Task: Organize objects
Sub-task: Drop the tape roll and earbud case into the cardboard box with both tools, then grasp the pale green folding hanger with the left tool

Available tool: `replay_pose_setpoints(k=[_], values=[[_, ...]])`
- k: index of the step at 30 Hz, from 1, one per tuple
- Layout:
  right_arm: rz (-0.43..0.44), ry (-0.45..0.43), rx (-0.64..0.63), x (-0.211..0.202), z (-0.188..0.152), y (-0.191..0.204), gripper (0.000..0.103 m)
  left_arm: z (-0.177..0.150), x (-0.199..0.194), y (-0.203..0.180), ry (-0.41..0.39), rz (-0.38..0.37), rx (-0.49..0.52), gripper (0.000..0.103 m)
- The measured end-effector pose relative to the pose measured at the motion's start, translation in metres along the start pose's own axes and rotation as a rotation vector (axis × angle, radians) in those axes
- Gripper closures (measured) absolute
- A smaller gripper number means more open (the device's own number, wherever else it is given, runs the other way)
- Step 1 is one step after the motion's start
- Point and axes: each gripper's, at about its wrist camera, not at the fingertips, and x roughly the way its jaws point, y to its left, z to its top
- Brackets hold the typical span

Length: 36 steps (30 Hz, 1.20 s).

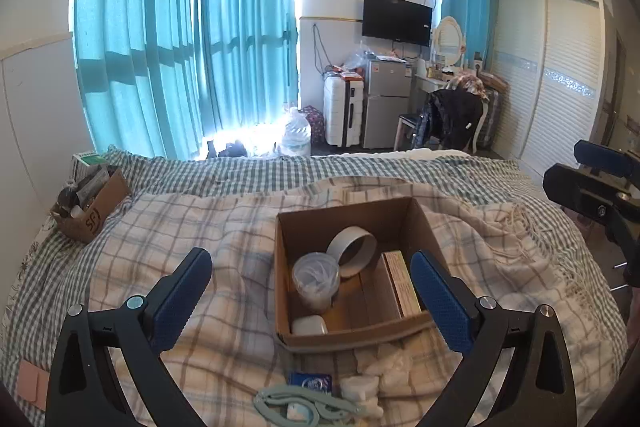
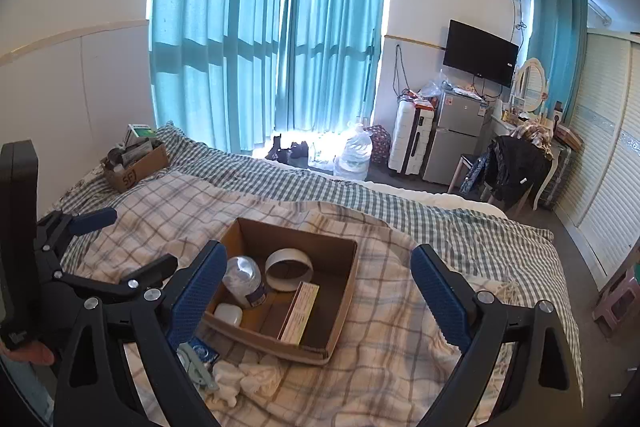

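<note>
Left wrist: open cardboard box (image 1: pixel 352 331) holding tape roll (image 1: pixel 352 245), jar (image 1: pixel 316 279).

Daylight glows through teal curtains (image 1: pixel 188 39), blowing out to white glare at the floor beneath them (image 1: pixel 256 143); the bed (image 2: pixel 400 307) is softly, evenly lit; fisheye bending curves walls, with dark vignetted corners; focus mostly sharp.

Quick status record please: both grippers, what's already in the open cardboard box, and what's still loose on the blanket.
left gripper: open, nothing between the jaws
right gripper: open, nothing between the jaws
open brown cardboard box: on the plaid blanket
in box: grey tape roll, clear plastic jar, small white case, long tan carton
loose near box: pale green clip, small blue packet, white cloth
</note>
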Motion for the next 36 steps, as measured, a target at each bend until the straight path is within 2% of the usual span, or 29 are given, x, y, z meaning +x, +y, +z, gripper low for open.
replay_pose_setpoints(k=[5,10,15,19,25,27,32,36], values=[[0.01,0.007,0.015,-0.013,-0.026,0.0,0.009,-0.019,-0.011,-0.001,-0.003,0.031,0.019,0.0],[0.02,0.022,0.04,-0.003,-0.057,0.001,0.009,-0.045,-0.007,-0.002,0.011,0.058,0.024,0.0],[0.028,0.051,0.042,0.026,-0.092,0.002,0.009,-0.074,0.011,0.002,0.041,0.075,-0.017,0.0],[0.043,0.124,0.055,0.06,-0.13,0.002,0.009,-0.101,0.033,0.006,0.076,0.112,-0.041,0.0],[0.065,0.268,0.073,0.097,-0.175,0.003,0.009,-0.147,0.07,0.011,0.222,0.149,-0.066,0.0],[0.057,0.284,0.056,0.1,-0.18,0.005,0.009,-0.155,0.08,0.01,0.28,0.156,-0.068,0.0],[0.061,0.28,0.039,0.098,-0.18,0.013,0.009,-0.177,0.108,0.024,0.454,0.144,-0.149,0.0],[0.062,0.285,0.041,0.098,-0.181,0.013,0.009,-0.181,0.112,0.017,0.454,0.14,-0.133,0.0]])
